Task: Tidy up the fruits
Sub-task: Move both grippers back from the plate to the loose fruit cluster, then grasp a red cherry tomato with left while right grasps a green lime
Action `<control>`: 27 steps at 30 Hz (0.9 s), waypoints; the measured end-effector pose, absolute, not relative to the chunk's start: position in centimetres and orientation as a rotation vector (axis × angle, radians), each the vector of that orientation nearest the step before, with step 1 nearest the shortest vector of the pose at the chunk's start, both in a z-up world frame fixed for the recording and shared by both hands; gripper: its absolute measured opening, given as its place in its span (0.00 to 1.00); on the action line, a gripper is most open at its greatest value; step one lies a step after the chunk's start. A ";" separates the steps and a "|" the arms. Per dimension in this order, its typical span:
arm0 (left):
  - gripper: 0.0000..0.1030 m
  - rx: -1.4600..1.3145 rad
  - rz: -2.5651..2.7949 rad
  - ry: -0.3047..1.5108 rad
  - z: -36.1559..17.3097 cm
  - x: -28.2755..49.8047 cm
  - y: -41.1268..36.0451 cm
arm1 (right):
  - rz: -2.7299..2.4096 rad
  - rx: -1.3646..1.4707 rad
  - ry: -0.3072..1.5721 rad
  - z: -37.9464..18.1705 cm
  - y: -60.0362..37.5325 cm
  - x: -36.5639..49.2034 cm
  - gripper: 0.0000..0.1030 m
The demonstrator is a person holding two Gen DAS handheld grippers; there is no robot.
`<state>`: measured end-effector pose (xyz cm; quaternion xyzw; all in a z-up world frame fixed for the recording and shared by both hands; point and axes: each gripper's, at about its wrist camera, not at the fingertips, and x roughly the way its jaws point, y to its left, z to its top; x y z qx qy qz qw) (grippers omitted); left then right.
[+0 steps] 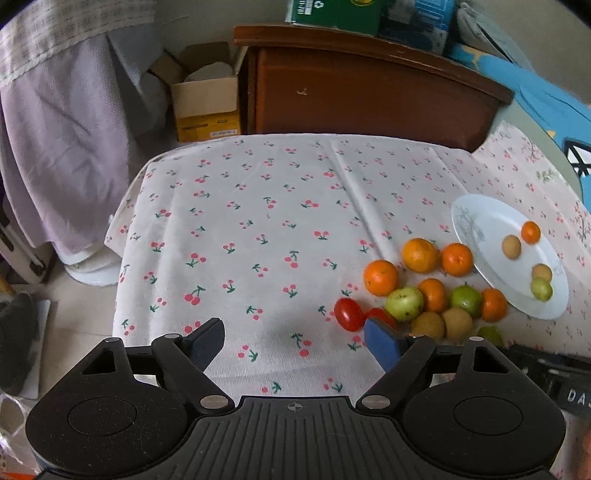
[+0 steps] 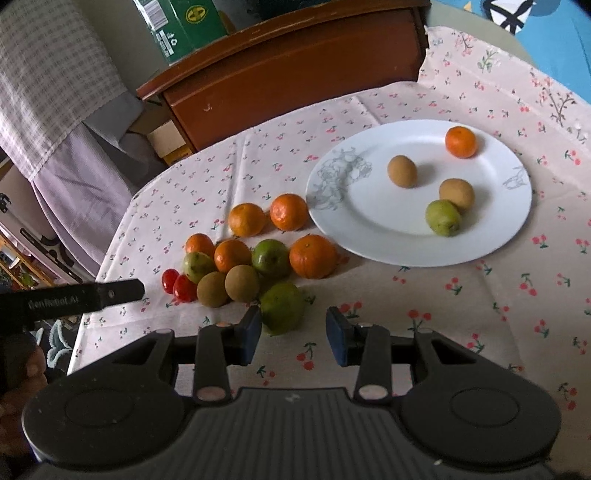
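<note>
Left wrist view. The left gripper [image 1: 294, 339] hovered over a cherry-print tablecloth [image 1: 240, 229] with its blue-padded fingers [image 1: 382, 341] spread wide and nothing between them. Beyond the cloth's far edge stood a dark wooden cabinet [image 1: 362, 88], with an open cardboard box [image 1: 207, 99] on the floor to the cabinet's left and a lilac fabric cover [image 1: 66, 140] further left. Green and blue cartons [image 1: 334, 11] sat on top of the cabinet. To the right of the gripper lay a loose cluster of fruit [image 1: 428, 291]: mandarins, green fruits, brown round fruits and two cherry tomatoes [image 1: 349, 314], the nearer tomato partly hidden behind the right finger. A white plate [image 1: 480, 229] lay just beyond the cluster, touching or nearly touching one mandarin, and carried four small fruits.

Right wrist view. The right gripper [image 2: 293, 330] was likewise released, jaws apart and empty, low over the cloth. A green fruit [image 2: 282, 308] lay just ahead of its left finger, apparently touching the pad. The fruit cluster [image 2: 255, 254] lay left of the plate [image 2: 369, 221]. On the plate were one mandarin [image 2: 460, 141], two brown fruits [image 2: 402, 171] and one green fruit [image 2: 442, 218], the green one against a brown one. The other gripper's black finger [image 2: 118, 290] pointed toward the tomatoes [image 2: 179, 284].
</note>
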<state>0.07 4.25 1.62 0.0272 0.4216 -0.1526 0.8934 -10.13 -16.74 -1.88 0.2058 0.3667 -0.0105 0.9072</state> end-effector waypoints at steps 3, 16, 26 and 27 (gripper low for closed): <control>0.73 0.027 -0.314 0.889 1.2 0.6 4.3 | -0.015 0.412 0.750 -2.0 -16.4 -10.0 0.37; 0.54 -0.107 -0.339 0.946 0.0 2.2 3.2 | -0.008 0.327 0.730 -2.3 -15.0 -9.4 0.36; 0.30 -0.187 -0.362 0.971 -0.1 2.8 2.6 | -0.020 0.329 0.727 -2.4 -15.1 -9.4 0.31; 0.26 -0.189 -0.362 0.971 -0.1 2.8 2.5 | -0.021 0.328 0.727 -2.4 -15.1 -9.4 0.31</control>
